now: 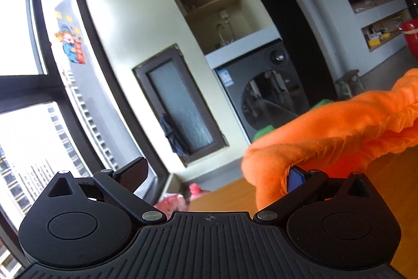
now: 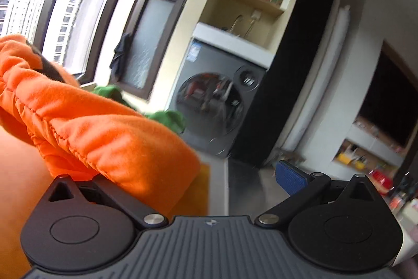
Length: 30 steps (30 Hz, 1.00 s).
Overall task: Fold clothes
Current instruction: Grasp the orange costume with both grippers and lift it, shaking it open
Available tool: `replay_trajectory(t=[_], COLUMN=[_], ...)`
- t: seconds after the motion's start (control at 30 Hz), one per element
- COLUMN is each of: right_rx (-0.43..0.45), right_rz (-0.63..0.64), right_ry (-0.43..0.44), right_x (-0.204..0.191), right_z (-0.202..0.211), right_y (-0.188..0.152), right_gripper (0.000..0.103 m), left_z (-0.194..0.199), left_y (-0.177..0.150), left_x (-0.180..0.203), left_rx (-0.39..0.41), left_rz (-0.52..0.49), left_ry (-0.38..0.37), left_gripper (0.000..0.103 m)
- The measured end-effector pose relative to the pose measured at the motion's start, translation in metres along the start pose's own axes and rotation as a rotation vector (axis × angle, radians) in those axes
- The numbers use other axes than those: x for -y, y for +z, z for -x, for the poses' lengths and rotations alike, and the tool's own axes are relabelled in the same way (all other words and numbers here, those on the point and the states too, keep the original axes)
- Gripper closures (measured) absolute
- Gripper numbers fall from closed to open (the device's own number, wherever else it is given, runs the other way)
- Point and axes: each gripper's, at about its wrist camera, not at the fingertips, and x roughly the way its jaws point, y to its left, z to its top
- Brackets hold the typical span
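An orange garment [image 1: 339, 127] with a gathered elastic hem hangs stretched between my two grippers, lifted above the wooden table [image 1: 371, 187]. In the left wrist view my left gripper [image 1: 214, 174] stands wide open; the cloth is draped over its right blue-padded finger [image 1: 296, 178], and its left finger [image 1: 133, 171] is bare. In the right wrist view the orange garment [image 2: 104, 127] covers the left finger of my right gripper [image 2: 198, 179], which is also wide open; its right blue pad [image 2: 291, 181] is bare. A green piece of cloth [image 2: 167, 119] shows behind the orange one.
A dark front-loading washing machine [image 1: 263, 96] stands ahead under a white counter and wooden shelves. A large window [image 1: 31, 96] is on the left. A frosted-glass door [image 1: 180, 106] has a dark cloth hanging on it. Shelves with clutter [image 1: 384, 30] are on the right.
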Motion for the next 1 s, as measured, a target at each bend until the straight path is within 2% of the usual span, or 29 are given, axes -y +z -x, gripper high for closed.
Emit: replay_trajectory(t=[0.1, 0.17, 0.23, 0.27, 0.33, 0.4, 0.47, 0.53, 0.6, 0.67, 0.73, 0.8, 0.9, 0.97, 1.0], right_rx=[-0.114, -0.155, -0.169, -0.162, -0.134, -0.092, -0.064, -0.024, 0.005, 0.016, 0.064, 0.159, 0.297, 0.349, 0.353], right_rz=[0.079, 0.072, -0.008, -0.029, -0.021, 0.021, 0.046, 0.073, 0.066, -0.005, -0.036, -0.012, 0.026, 0.071, 0.099], right_ry=[0.036, 0.046, 0.098, 0.125, 0.141, 0.117, 0.059, -0.044, -0.134, -0.093, -0.075, -0.098, -0.094, -0.089, -0.089], right_x=[-0.023, -0.027, -0.023, -0.024, -0.034, -0.049, -0.054, -0.042, -0.016, 0.013, 0.028, 0.030, 0.029, 0.024, 0.022], right_z=[0.012, 0.020, 0.024, 0.024, 0.023, 0.019, 0.012, 0.009, 0.004, 0.005, 0.015, 0.034, 0.070, 0.087, 0.089], right_y=[-0.045, -0.065, -0.072, -0.070, -0.066, -0.059, -0.047, -0.035, -0.022, -0.008, 0.010, 0.029, 0.056, 0.070, 0.074], right_gripper=[0.000, 0.000, 0.000, 0.000, 0.000, 0.000, 0.000, 0.000, 0.000, 0.000, 0.000, 0.000, 0.000, 0.000, 0.000], left_z=[0.014, 0.023, 0.032, 0.027, 0.010, -0.008, -0.014, -0.020, -0.026, -0.034, -0.038, -0.034, -0.029, -0.035, -0.045], left_y=[-0.028, -0.047, -0.065, -0.066, -0.069, -0.072, -0.083, -0.094, -0.087, -0.062, -0.029, -0.002, 0.025, 0.030, 0.023], left_x=[0.017, 0.029, 0.041, 0.045, 0.060, 0.075, 0.075, 0.075, 0.042, -0.006, -0.061, -0.090, -0.102, -0.089, -0.079], left_rx=[-0.065, -0.109, -0.152, -0.167, -0.208, -0.248, -0.264, -0.280, -0.271, -0.257, -0.196, -0.130, -0.074, -0.087, -0.123], left_rz=[-0.036, -0.060, -0.085, -0.039, -0.025, -0.012, -0.108, -0.206, -0.149, 0.027, 0.230, 0.337, 0.361, 0.295, 0.267], left_ry=[-0.091, -0.152, -0.212, -0.232, -0.236, -0.240, -0.217, -0.194, -0.129, -0.085, -0.065, -0.089, -0.180, -0.240, -0.254], left_gripper=[0.000, 0.000, 0.000, 0.000, 0.000, 0.000, 0.000, 0.000, 0.000, 0.000, 0.000, 0.000, 0.000, 0.000, 0.000])
